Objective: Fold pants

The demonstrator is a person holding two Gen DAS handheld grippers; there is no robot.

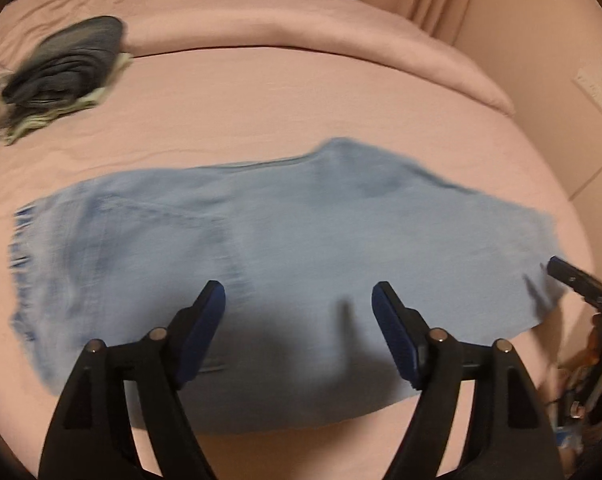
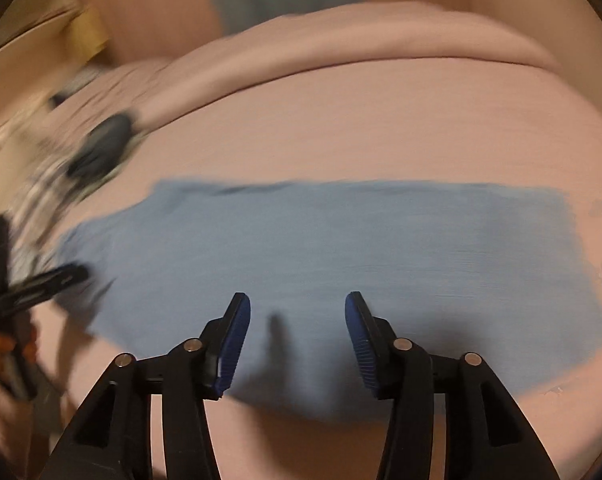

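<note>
A pink bed [image 1: 301, 92] fills both views, its sheet smooth, with a thick roll of pink bedding [image 1: 321, 28] along the far side. Spread flat on the sheet, nearer than that roll, lie the pants [image 1: 261, 248] — light blue denim, folded into a wide band with a frayed hem at one end; both views are smeared by motion, so seams and pockets are hard to read. Beyond the pants, toward the far left corner of the bed, sits a pile of dark and checked clothes [image 1: 69, 64], apart from the denim. The left gripper [image 1: 299, 304] hangs over the near edge of the pants, its blue-padded fingers [image 1: 205, 328] spread wide with nothing pinched between them. The right gripper [image 2: 297, 316] hangs over the pants' near edge as well — its fingers [image 2: 233, 344] stand apart, less widely, and no cloth is caught in the gap. In the right wrist view the left gripper shows at the pants' left end; whether it touches the fabric there cannot be told.
</note>
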